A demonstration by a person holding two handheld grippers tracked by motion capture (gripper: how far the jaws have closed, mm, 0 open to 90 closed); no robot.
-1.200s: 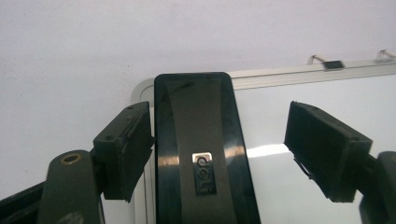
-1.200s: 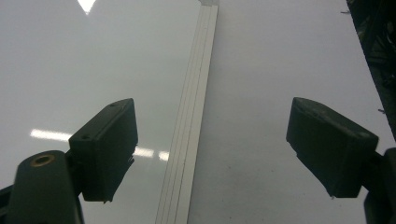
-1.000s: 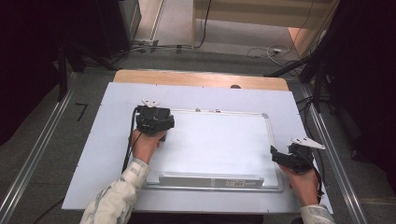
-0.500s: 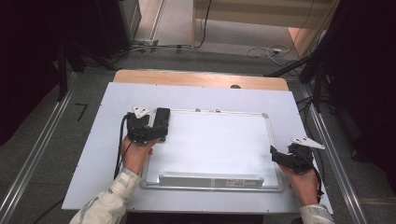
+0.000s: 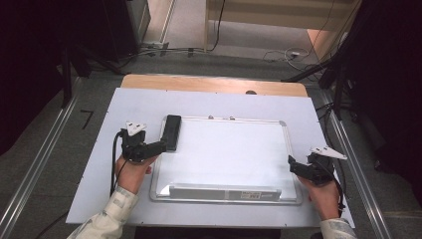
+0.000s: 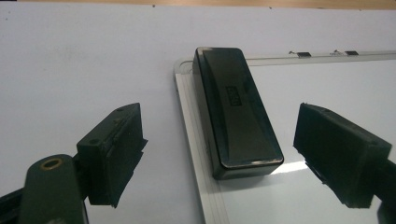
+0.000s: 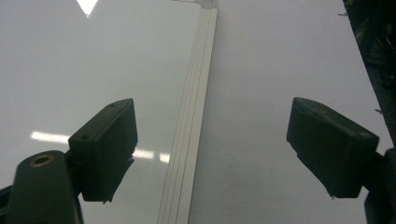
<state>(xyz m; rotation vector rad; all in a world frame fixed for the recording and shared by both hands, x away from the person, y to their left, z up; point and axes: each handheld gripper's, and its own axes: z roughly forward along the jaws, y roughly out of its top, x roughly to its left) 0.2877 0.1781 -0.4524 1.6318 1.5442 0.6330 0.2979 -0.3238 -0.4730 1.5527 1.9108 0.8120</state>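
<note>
**A:** Where is the black rectangular plastic eraser (image 5: 171,131) lying?

**B:** On the far left corner of the white metal-framed whiteboard (image 5: 234,149), lengthwise along its left frame rail. The left gripper view has the eraser (image 6: 236,109) flat on the board, its near end between the two jaws but farther off than them.

**A:** And the left claw (image 5: 160,146)?

**B:** Released. Its jaws have just been opening, and they stand wide on either side of the eraser with clear gaps, touching nothing. In the high view the claw sits just left of the board's left edge, pointing toward the eraser's near end.

**A:** What about the right claw (image 5: 294,166)?

**B:** Also released. In the right gripper view its jaws are spread wide and straddle the board's right frame rail (image 7: 189,135), with nothing between the pads. The hand holds it at the board's right edge, well apart from the eraser.

**A:** What carries everything?

**B:** A pale grey surface (image 5: 134,104), with the whiteboard lying flat in its middle.
</note>
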